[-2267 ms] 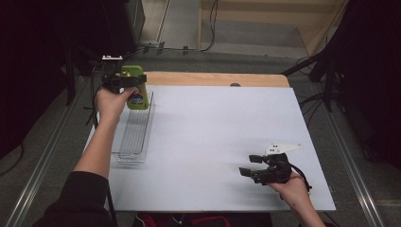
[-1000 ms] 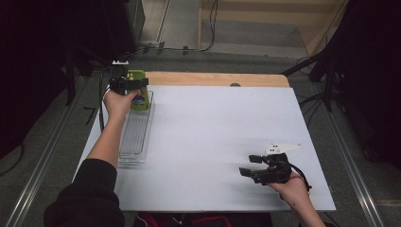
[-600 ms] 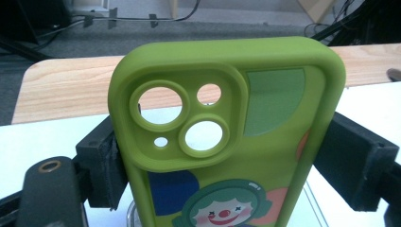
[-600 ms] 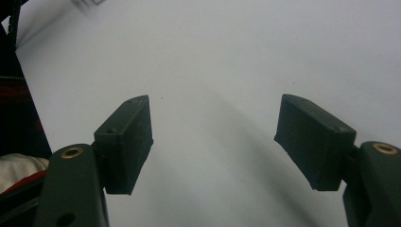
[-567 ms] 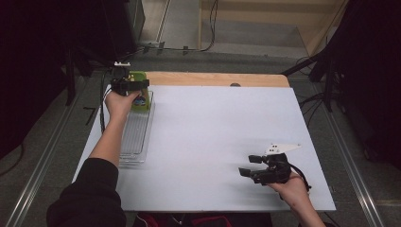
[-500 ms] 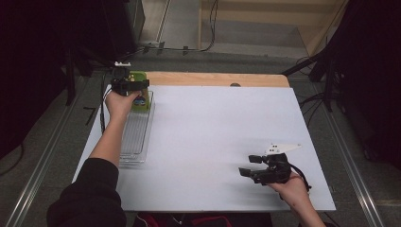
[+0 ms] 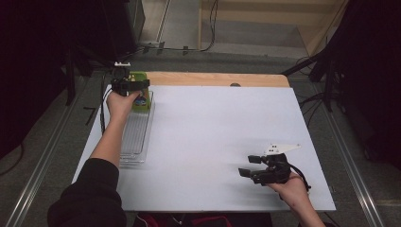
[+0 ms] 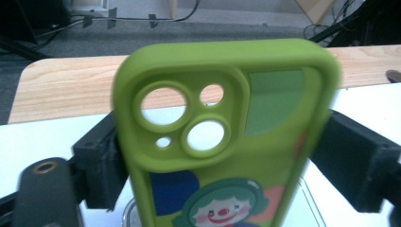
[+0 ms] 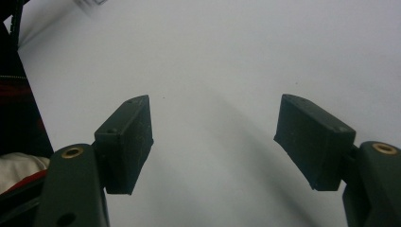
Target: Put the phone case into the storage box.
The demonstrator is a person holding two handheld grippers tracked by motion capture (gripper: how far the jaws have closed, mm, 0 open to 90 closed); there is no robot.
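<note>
Comparing with earlier frames, we see left gripper (image 7: pixel 131 86) carried farther back, green phone case (image 8: pixel 227 137) now upright over far end of clear tray (image 7: pixel 137 137), jaws clamped on case edges. Placement imminent, we judge. Right gripper (image 9: pixel 215 142) idle, jaws apart, empty.

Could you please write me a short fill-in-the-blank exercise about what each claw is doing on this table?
1. The left claw grips a phone case whose main colour is ____.
2. Between its jaws, the right claw holds ____.
3. The phone case is held over the far end of a clear ____, which lies along the left edge of the white table.
4. The picture printed on the phone case shows a ____ face.

Missing words: green; nothing; tray; clown
</note>
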